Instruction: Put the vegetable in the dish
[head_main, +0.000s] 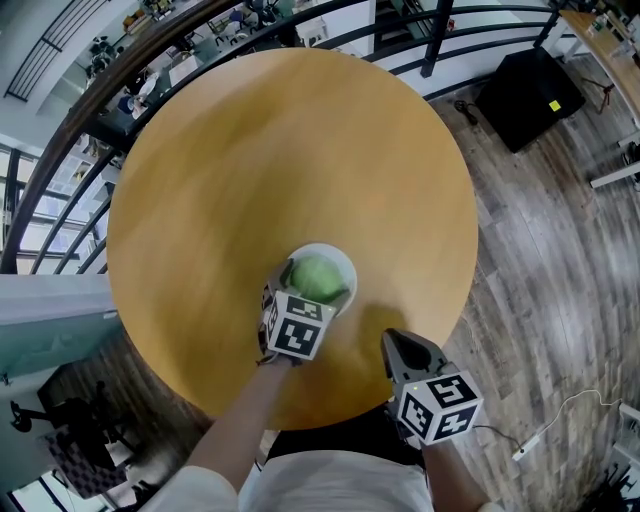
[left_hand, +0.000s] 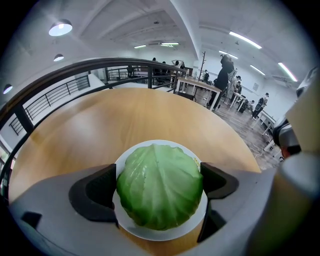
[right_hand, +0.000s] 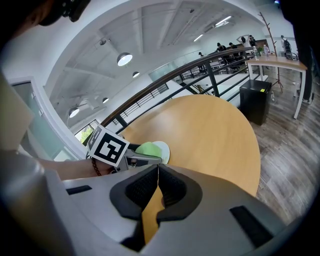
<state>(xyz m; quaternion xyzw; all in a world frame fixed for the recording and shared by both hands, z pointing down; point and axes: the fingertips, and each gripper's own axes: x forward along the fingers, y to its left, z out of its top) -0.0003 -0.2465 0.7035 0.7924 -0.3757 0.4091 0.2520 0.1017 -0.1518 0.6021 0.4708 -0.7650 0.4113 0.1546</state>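
Gripping a green cabbage (left_hand: 159, 175) from both sides, the jaws of the left gripper (left_hand: 160, 187) hold it in a white dish (left_hand: 156, 234), which it nearly fills. The dish sits near the front edge of a round wooden bench (head_main: 280, 150). The right gripper (right_hand: 158, 167) hovers beside the dish over the bench edge, its jaws clenched together on nothing.

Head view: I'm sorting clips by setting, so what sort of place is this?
Probably an upper-floor gallery in an open office or lab: a round wooden table stands beside a curved black railing, with desks and standing people further off.
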